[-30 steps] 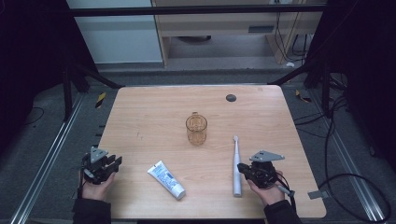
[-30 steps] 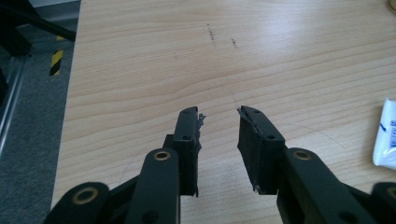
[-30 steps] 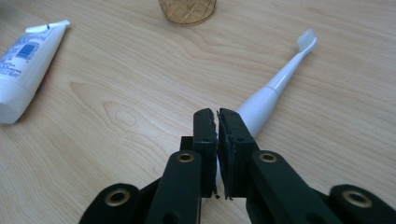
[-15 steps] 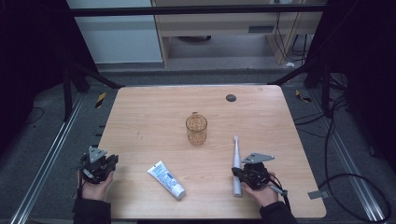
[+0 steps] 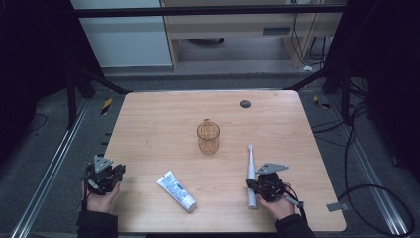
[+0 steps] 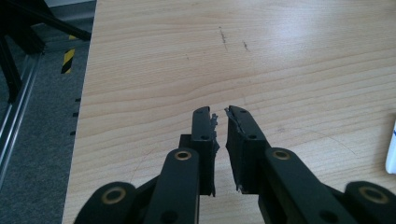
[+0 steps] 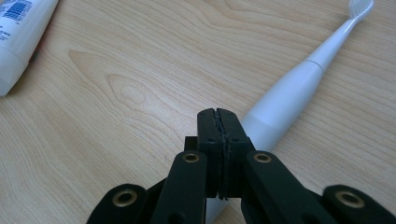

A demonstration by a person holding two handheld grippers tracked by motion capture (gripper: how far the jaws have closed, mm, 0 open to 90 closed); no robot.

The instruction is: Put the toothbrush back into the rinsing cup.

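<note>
With the right hand-held gripper (image 7: 219,114) pressed together, empty, over the white electric toothbrush (image 7: 299,91) lying on the light wooden table (image 5: 148,124), the approach step stands; next, part jaws to grasp.

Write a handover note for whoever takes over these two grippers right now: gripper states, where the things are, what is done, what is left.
Left gripper: near the table's left front edge, jaws a narrow gap apart, nothing between them; they have just been closing.
Right gripper: jaws shut on nothing, lying over the handle end of the toothbrush.
Toothbrush lies flat, head pointing toward the far edge. Amber mug stands upright mid-table. Toothpaste tube lies flat at front centre.
Done: nothing picked up yet.
Left: probably open the right gripper, grasp the toothbrush, then handle tube and mug.
</note>
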